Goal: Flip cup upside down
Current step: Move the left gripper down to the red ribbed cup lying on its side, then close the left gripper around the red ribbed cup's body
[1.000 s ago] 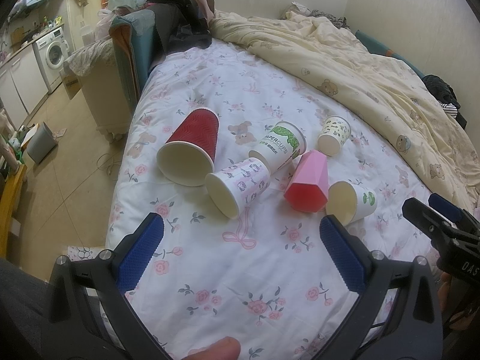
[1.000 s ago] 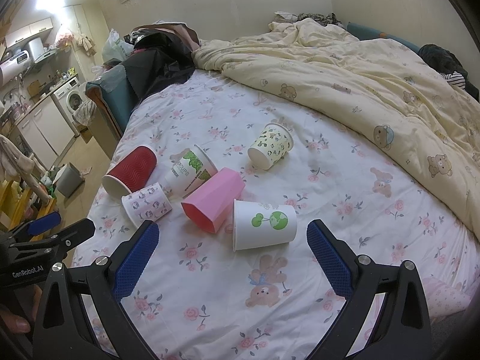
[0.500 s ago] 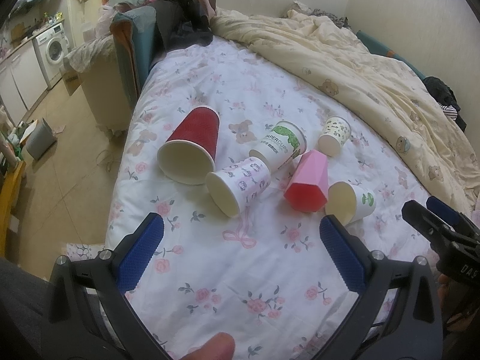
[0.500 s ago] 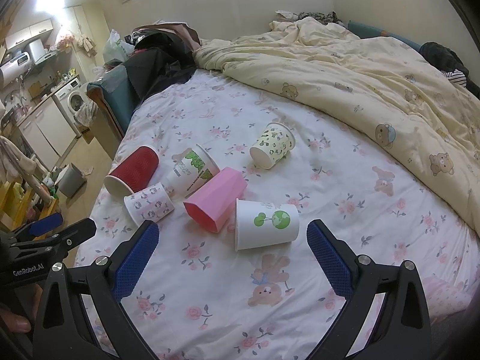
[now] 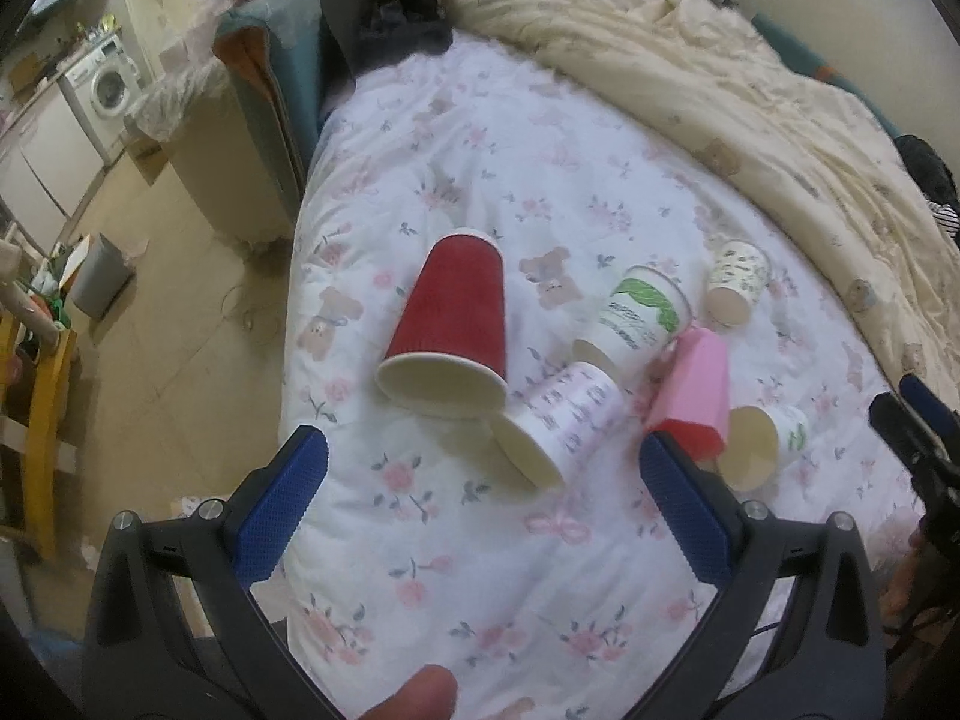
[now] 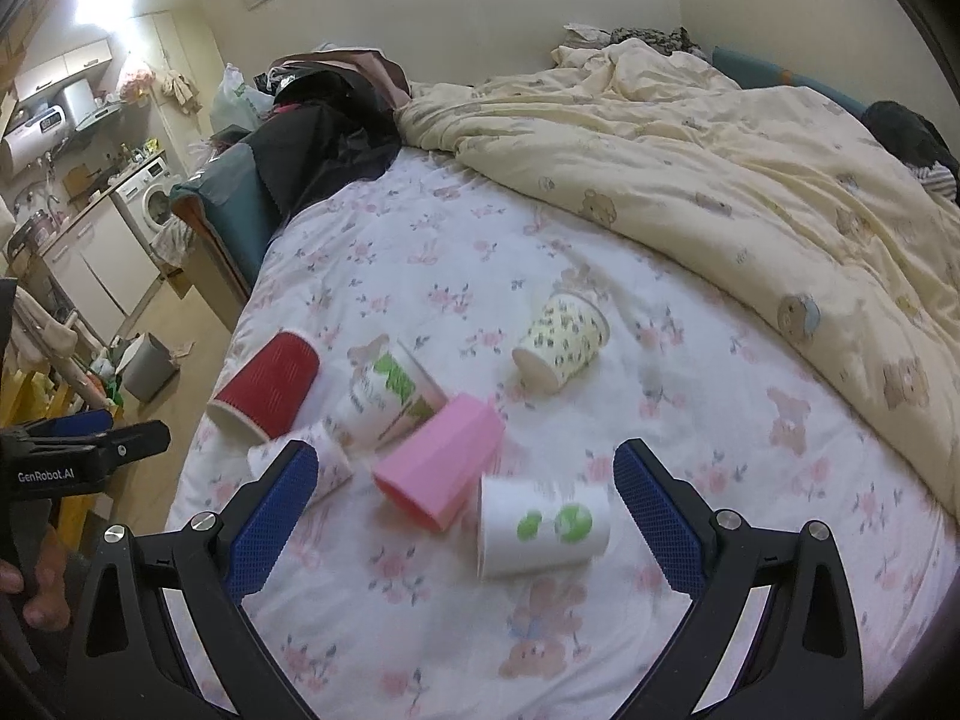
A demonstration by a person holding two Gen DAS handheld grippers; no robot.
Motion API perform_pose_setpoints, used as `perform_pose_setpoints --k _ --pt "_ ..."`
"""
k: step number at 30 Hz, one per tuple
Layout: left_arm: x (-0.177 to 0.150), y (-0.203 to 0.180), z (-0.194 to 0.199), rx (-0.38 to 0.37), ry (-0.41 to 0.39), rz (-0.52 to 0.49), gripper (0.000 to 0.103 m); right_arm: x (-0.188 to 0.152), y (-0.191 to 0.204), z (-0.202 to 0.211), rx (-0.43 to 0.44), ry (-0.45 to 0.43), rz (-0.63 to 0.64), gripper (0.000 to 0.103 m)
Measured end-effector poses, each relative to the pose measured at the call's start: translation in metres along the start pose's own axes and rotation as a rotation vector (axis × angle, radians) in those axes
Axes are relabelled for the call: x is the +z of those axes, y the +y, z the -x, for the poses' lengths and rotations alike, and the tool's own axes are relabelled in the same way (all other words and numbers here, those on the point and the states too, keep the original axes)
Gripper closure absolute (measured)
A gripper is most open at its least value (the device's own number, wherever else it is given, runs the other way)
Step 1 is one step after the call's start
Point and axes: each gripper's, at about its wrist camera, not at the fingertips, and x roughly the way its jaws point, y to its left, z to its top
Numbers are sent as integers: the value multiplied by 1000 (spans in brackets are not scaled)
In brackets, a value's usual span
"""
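Several cups lie on their sides on the floral bed sheet (image 5: 480,540). A red ribbed cup (image 5: 450,330) lies nearest my left gripper (image 5: 483,498), which is open and empty just short of it. Next to it lie a white cup with purple print (image 5: 558,426), a white cup with green print (image 5: 639,318), a pink faceted cup (image 5: 696,396), a white cup with green dots (image 6: 540,525) and a small patterned cup (image 6: 564,339). My right gripper (image 6: 465,507) is open and empty, close above the pink cup (image 6: 438,465) and the green-dot cup.
A cream quilt (image 6: 720,168) covers the bed's far and right side. Dark clothes (image 6: 324,132) pile at the headboard. The bed's left edge drops to the floor, with a grey bin (image 5: 99,282) and a yellow frame (image 5: 42,420) there. The right gripper shows in the left wrist view (image 5: 924,438).
Both grippers have moved forward and lower toward the cups, which now look larger. The left gripper has swung left, facing the red cup. No cup has moved.
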Motion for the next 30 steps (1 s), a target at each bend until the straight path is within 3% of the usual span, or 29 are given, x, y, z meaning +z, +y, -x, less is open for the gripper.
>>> perform_pose_setpoints --k 5,11,16,22,24,26,30 --pt "26 6 -38 16 115 9 0 21 0 -23 5 16 13 2" --pt "61 -1 -99 21 317 -29 1 28 -3 -47 10 50 17 2" --pt "86 -6 -148 83 441 -53 2 23 -14 -60 21 91 -24 2" --pt "92 -11 -174 98 496 -78 18 22 -23 -65 16 104 -58 2" --pt "90 -11 -178 111 502 -79 19 22 -24 -66 12 105 -60 2" --pt "89 -8 -180 123 502 -79 30 22 -26 -66 11 107 -68 2" --pt "88 -2 -178 100 492 -71 31 22 -27 -65 11 107 -66 2"
